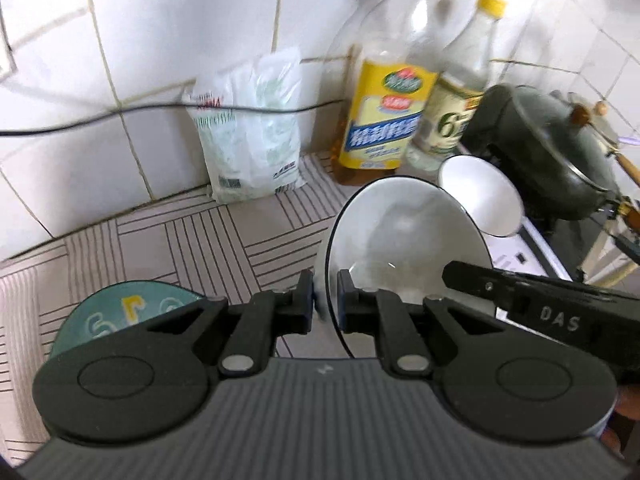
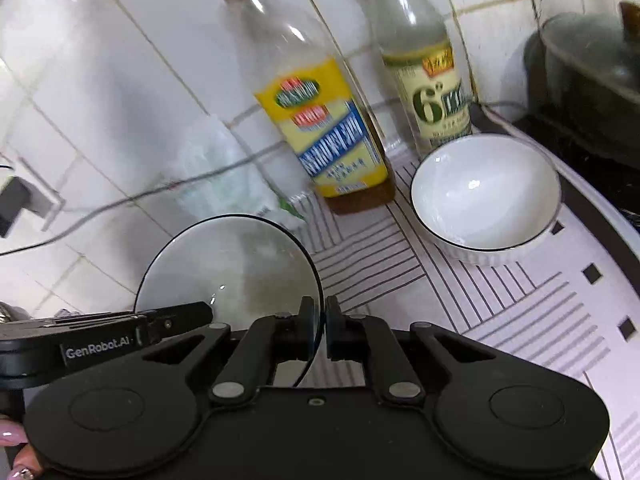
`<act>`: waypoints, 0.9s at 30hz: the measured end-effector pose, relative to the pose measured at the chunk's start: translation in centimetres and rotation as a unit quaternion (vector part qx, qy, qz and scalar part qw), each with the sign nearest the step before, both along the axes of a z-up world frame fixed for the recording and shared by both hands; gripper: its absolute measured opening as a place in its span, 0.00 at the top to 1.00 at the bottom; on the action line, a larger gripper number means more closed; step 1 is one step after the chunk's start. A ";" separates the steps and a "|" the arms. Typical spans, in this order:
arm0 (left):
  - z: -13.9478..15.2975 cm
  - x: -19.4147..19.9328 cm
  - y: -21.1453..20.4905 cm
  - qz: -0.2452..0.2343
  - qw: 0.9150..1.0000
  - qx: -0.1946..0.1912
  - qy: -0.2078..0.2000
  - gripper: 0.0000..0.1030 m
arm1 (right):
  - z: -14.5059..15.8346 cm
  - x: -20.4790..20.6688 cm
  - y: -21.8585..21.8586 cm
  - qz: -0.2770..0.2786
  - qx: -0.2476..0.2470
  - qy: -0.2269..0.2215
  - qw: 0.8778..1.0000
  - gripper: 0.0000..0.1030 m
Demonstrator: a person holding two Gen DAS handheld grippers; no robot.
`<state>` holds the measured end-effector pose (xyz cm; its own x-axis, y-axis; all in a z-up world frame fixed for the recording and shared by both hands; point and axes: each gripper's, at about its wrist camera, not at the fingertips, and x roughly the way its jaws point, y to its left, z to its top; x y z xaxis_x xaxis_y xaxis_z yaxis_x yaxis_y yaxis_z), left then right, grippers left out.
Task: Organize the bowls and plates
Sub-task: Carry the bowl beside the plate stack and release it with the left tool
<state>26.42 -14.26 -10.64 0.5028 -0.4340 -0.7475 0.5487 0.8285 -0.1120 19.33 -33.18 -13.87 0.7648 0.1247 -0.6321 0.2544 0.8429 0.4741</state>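
The left tool (image 1: 325,298) and the right tool (image 2: 323,326) are both pinching the rim of one black-edged white plate (image 1: 400,248), jaws nearly closed, at 9 and 3 o'clock of its rim. The plate is hanging tilted above the desk (image 1: 192,236), with the white bowl (image 2: 486,196) at 1 o'clock and the oil bottle (image 2: 336,132) at 12. With such thin rim grips, any uneven pull is likely risking a slip; swinging forward could be knocking the bottle.
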 end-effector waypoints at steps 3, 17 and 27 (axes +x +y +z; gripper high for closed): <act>1.5 -2.0 0.8 -0.010 1.000 -0.005 -0.006 0.90 | 1.9 -2.4 0.5 -0.002 -0.002 -0.023 1.000 0.90; 1.8 -7.3 2.3 -0.011 0.999 0.017 0.033 0.89 | 4.1 -10.0 3.2 -0.006 -0.034 -0.045 0.998 0.90; -2.6 -8.3 2.1 0.004 0.996 0.041 0.078 0.88 | 0.5 -11.9 5.2 -0.022 -0.077 -0.034 0.996 0.90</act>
